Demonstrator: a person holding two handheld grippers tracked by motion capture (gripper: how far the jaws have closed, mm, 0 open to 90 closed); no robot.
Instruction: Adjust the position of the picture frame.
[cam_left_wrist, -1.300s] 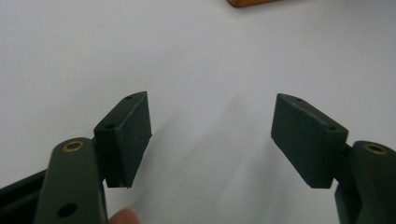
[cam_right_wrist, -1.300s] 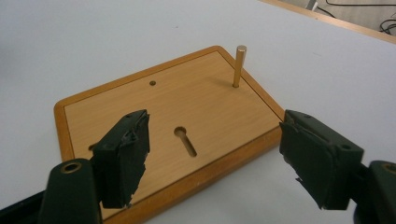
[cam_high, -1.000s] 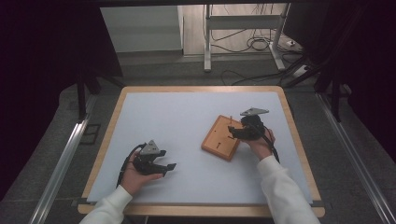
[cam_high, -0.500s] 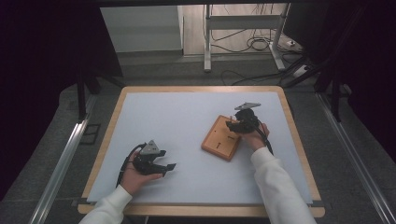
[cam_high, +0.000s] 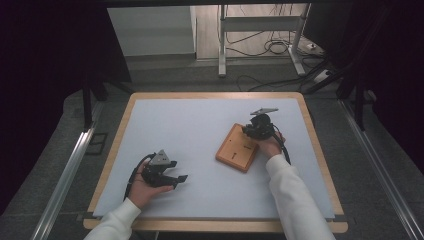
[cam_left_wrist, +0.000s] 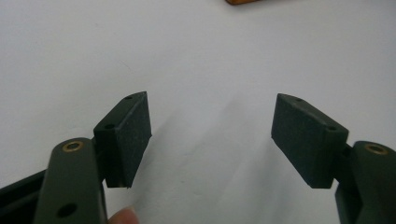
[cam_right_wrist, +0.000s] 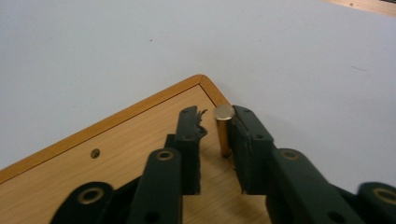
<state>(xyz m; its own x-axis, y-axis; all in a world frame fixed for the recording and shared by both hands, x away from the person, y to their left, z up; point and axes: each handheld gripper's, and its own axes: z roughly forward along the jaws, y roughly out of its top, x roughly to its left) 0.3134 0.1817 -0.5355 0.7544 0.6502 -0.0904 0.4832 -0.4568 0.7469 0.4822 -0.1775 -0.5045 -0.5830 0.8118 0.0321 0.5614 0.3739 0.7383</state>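
A wooden board (cam_high: 235, 152) lies slanted on the white table top (cam_high: 190, 130), right of the middle. A short brass peg (cam_right_wrist: 223, 133) stands upright in the board (cam_right_wrist: 116, 154) near its corner. My right gripper (cam_high: 253, 133) reaches down over that corner. Its jaws have just been closing and straddle the peg in the right gripper view (cam_right_wrist: 217, 113): one pad touches the peg and a small gap shows at the other. My left gripper (cam_high: 177, 181) rests low at the front left, open, with bare table between its pads (cam_left_wrist: 211, 98).
The table has a wooden rim (cam_high: 320, 150). Beyond its far edge stand a metal frame (cam_high: 222, 45) and loose cables (cam_high: 272, 47) on the floor. Metal rails (cam_high: 65, 170) run along both sides. A dark curtain hangs at the left and right.
My right gripper has moved from the board's near right side toward its far corner, sunk a little, and its jaws have narrowed around the peg. The left gripper has stayed put.
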